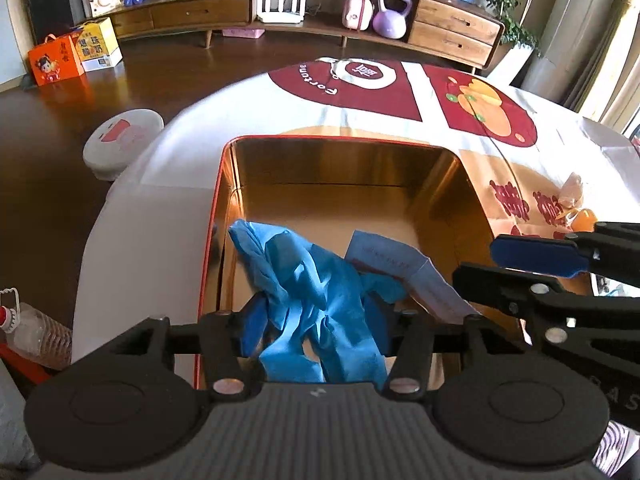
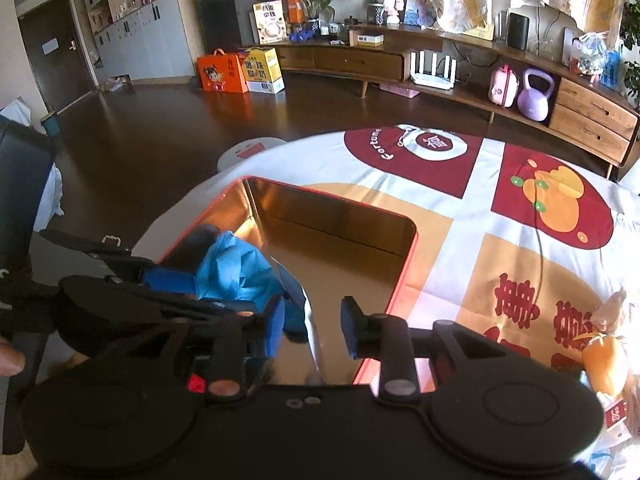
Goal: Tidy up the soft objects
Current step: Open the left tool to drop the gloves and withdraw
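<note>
A red tin box with a shiny gold inside stands on the table. My left gripper is over its near left corner, with a crumpled blue glove between its fingers and draped over them. A white paper packet lies in the box beside the glove. My right gripper is open and empty over the near edge of the box; it also shows in the left wrist view. An orange soft toy in clear wrap lies on the table at the right.
The table wears a white, red and orange printed cloth. A white round stool stands left of the table. A plastic bottle stands low at the left. A wooden sideboard lines the far wall.
</note>
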Motion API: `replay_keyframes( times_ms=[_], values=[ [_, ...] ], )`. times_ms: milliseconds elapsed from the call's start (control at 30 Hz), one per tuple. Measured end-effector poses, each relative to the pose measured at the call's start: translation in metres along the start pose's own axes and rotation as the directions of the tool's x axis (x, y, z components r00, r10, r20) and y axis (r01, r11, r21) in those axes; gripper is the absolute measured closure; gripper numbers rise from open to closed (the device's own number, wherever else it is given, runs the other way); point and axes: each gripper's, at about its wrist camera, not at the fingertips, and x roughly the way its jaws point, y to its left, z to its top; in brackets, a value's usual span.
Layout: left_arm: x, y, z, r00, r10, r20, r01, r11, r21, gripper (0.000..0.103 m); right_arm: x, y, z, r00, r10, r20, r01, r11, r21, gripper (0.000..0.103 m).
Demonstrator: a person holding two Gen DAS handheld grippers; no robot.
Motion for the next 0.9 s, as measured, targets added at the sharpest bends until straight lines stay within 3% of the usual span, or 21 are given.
replay_keyframes(
  times_ms=[333, 467, 767, 900],
  values=[
    [-0.038, -0.011, -0.004, 0.997, -0.004, 0.075, 0.005, 1.000, -0.011, 0.050, -0.039, -0.004, -0.005, 0.998, 0.025, 0.060, -0.026, 1.000, 0.011, 0.061],
    [-0.058, -0.019, -0.006, 0.992, -0.016, 0.122, 0.017, 1.000, -0.011, 0.043, -0.058, -0.006, -0.009, 0.995, 0.028, 0.092, -0.030, 0.999, 0.018, 0.056],
    [-0.098, -0.042, -0.015, 0.979, -0.046, 0.197, 0.048, 0.999, -0.004, 0.042, -0.097, -0.015, -0.019, 0.988, 0.032, 0.149, -0.038, 0.999, 0.039, 0.039],
    [-0.115, -0.054, -0.020, 0.972, -0.058, 0.228, 0.061, 0.998, -0.002, 0.042, -0.112, -0.019, -0.027, 0.984, 0.040, 0.172, -0.052, 0.997, 0.061, 0.037]
  ],
)
